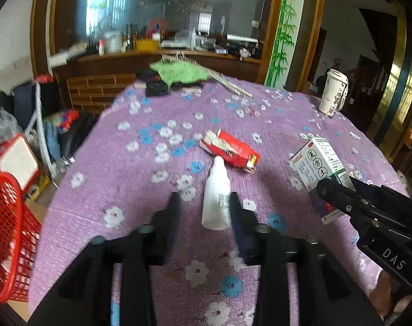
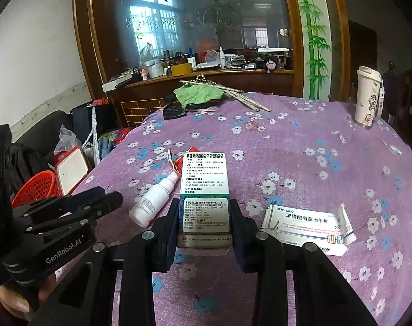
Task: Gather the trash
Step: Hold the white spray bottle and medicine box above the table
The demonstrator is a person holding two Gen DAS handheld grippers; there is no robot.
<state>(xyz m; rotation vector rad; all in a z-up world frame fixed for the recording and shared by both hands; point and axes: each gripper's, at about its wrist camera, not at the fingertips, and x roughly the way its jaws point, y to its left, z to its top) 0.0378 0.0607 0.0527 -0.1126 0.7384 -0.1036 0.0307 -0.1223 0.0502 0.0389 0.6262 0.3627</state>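
In the left wrist view my left gripper (image 1: 204,195) is open over the purple flowered tablecloth (image 1: 129,190). A white plastic bottle (image 1: 215,203) lies between its fingers, close to the right one and well apart from the left one. Just beyond the bottle lies a torn red carton (image 1: 229,149). My right gripper (image 2: 204,203) is shut on a green-and-white medicine box (image 2: 204,190) and holds it above the cloth. That box (image 1: 318,163) and right gripper (image 1: 339,187) also show at the right of the left wrist view. A flat white pill box (image 2: 306,228) lies to the right.
A red mesh basket (image 1: 10,239) stands off the table's left edge, above clutter on the floor. A paper cup (image 2: 367,96) stands at the far right corner. A green cloth (image 2: 197,93) and sticks lie at the far edge, before a cluttered wooden counter.
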